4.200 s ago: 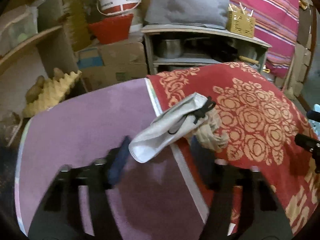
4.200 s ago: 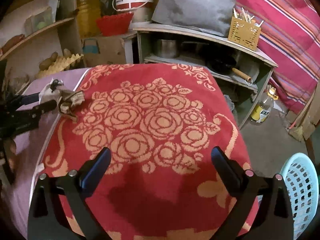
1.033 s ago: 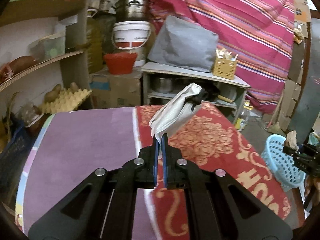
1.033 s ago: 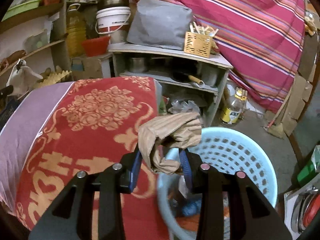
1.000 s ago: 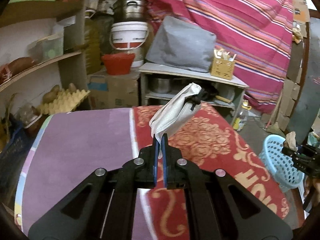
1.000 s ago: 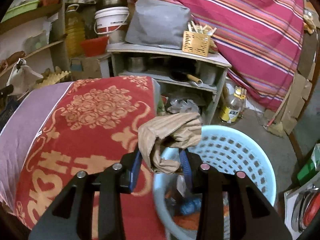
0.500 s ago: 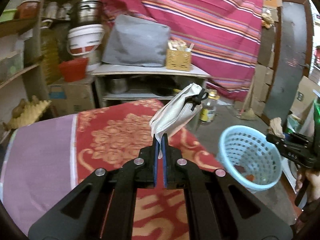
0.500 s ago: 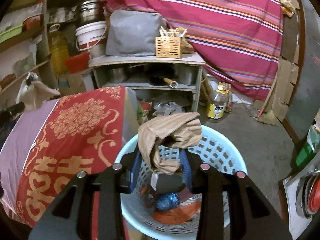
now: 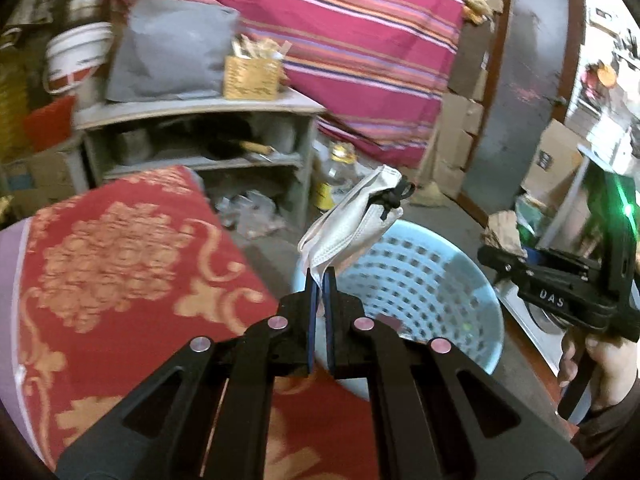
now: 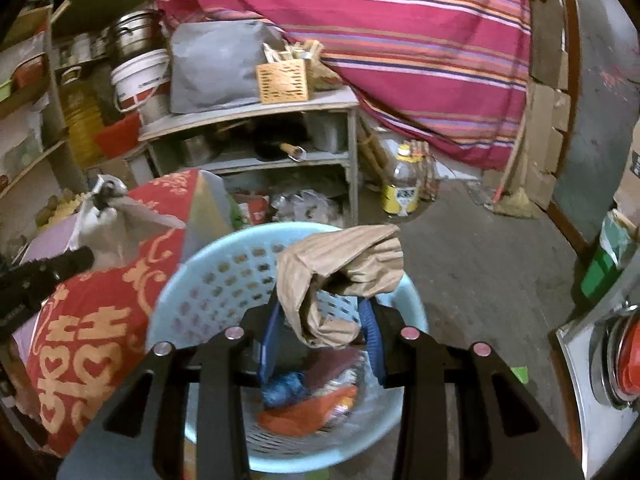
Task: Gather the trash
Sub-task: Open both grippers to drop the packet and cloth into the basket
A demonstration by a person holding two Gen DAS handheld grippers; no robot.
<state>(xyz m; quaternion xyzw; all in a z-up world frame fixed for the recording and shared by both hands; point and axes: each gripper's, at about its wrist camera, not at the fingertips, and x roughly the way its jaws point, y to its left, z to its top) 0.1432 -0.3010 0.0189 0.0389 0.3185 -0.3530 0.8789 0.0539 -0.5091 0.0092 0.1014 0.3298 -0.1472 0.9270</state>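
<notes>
Striped red cloth (image 10: 400, 40) backs cluttered shelves (image 10: 256, 120). My left gripper (image 9: 319, 280) pinches a white mask (image 9: 352, 220) above the blue basket's (image 9: 460, 280) near rim. My right gripper (image 10: 320, 320) clamps brown paper (image 10: 340, 272) over the basket.

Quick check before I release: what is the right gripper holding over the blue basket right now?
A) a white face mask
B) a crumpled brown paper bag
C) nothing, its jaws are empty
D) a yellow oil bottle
B. In the right wrist view the right gripper is shut on the crumpled brown paper bag, above the blue basket; the white face mask is in the left gripper.
</notes>
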